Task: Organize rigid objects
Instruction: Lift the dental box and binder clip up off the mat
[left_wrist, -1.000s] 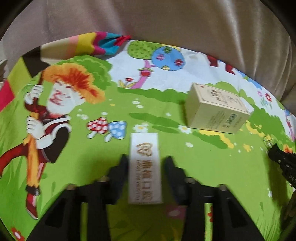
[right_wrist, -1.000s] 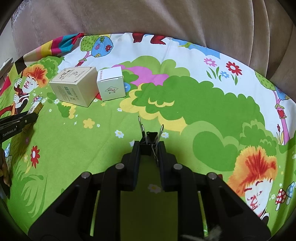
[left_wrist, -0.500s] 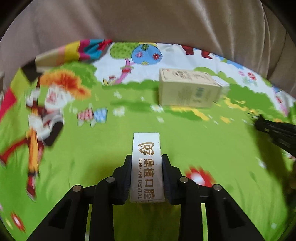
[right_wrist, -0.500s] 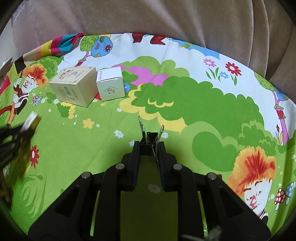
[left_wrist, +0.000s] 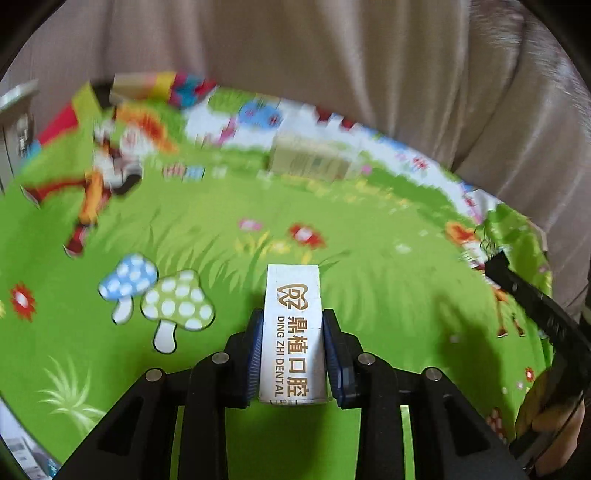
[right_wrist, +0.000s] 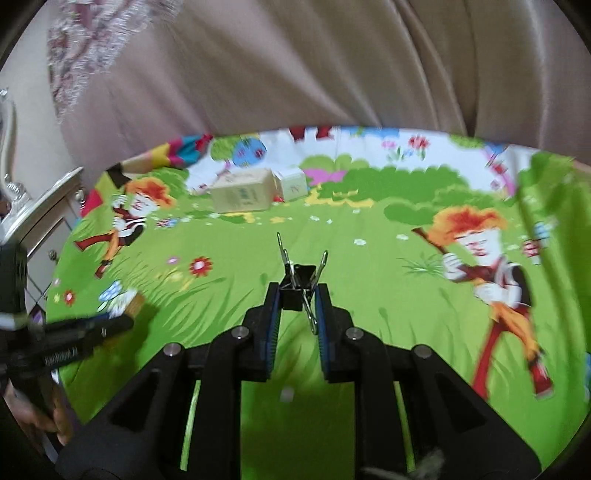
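My left gripper (left_wrist: 292, 321) is shut on a narrow white box (left_wrist: 292, 332) with gold lettering, held above the green cartoon-print cloth (left_wrist: 221, 229). My right gripper (right_wrist: 297, 295) is shut on a black binder clip (right_wrist: 297, 286) with its wire handles sticking up. A tan carton (right_wrist: 242, 194) and a small white box (right_wrist: 293, 182) sit side by side at the far edge of the cloth. The tan carton also shows blurred in the left wrist view (left_wrist: 310, 162). The left gripper with its box shows at the left of the right wrist view (right_wrist: 110, 321).
Beige curtain (right_wrist: 295, 74) hangs behind the cloth. A silver-edged cabinet (right_wrist: 40, 206) stands at the far left. The right gripper's body (left_wrist: 535, 310) reaches in at the right of the left wrist view.
My left gripper closed on the white box and lifted it back from the cartons. My right gripper rose and pulled back with the clip. Both views now show more curtain.
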